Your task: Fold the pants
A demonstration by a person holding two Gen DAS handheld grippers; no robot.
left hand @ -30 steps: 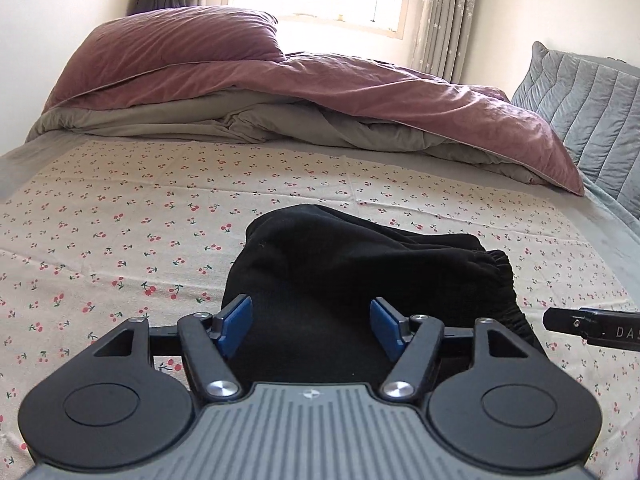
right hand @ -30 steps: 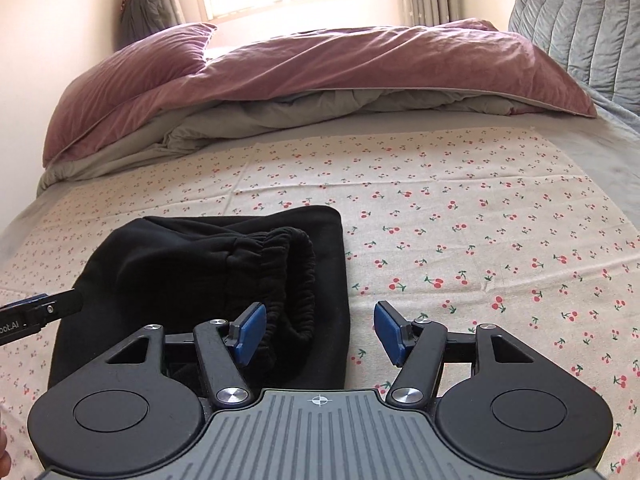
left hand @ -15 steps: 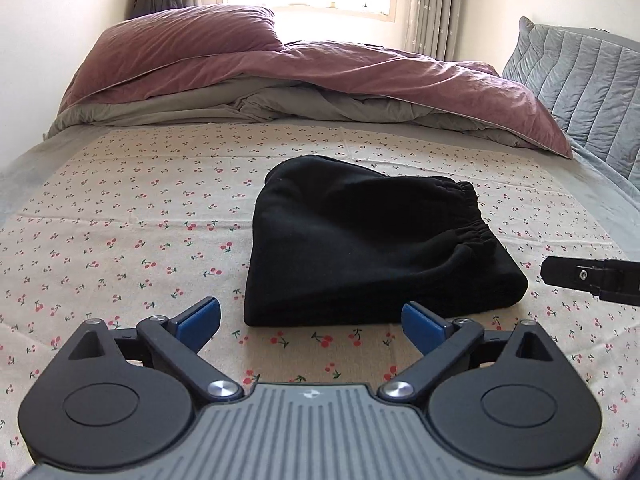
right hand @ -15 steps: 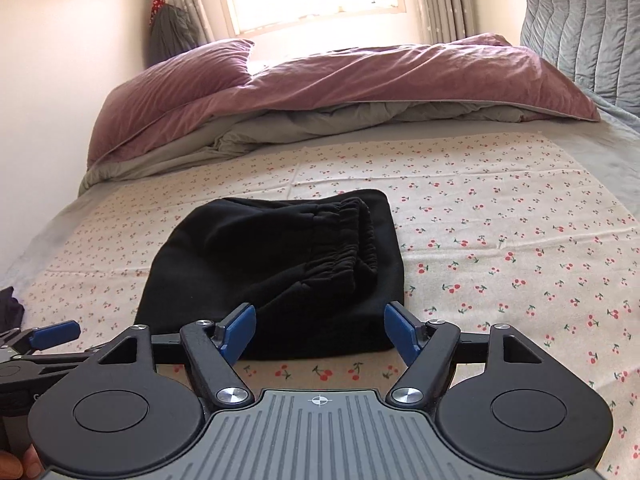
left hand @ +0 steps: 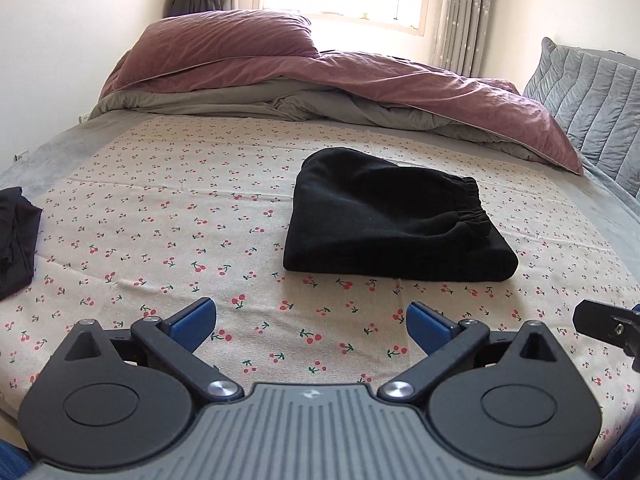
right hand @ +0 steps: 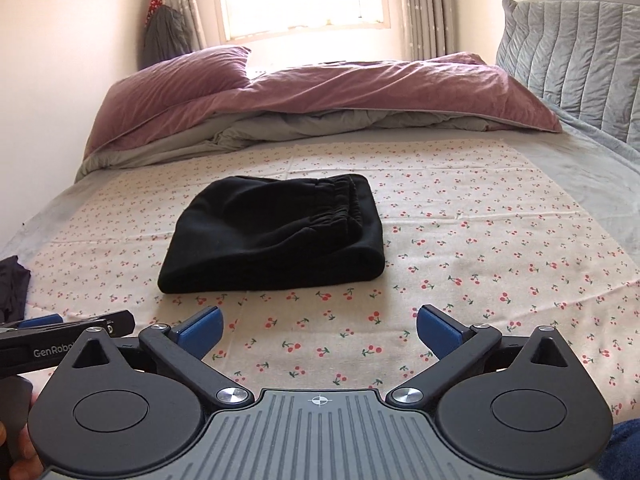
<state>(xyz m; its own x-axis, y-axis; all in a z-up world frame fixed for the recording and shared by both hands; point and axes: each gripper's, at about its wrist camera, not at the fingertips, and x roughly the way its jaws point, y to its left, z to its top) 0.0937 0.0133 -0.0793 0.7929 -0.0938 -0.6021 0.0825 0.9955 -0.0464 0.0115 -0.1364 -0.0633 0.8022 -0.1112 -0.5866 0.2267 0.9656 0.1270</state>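
Observation:
Black pants lie folded into a thick rectangle on the cherry-print sheet, elastic waistband on the right side. My left gripper hangs over bare sheet short of the near folded edge; its jaws are opening wide with nothing between them. In the right wrist view the same pants sit ahead and slightly left. My right gripper is also short of them, its jaws opening with only sheet between. Each gripper's tip shows at the edge of the other's view.
A second dark garment lies crumpled at the left edge of the bed. A mauve duvet and pillow are heaped at the far end. A grey quilted cushion stands on the right.
Both grippers have pulled back from the pants toward the near edge of the bed and opened their jaws. The pants stay folded where they were set down.

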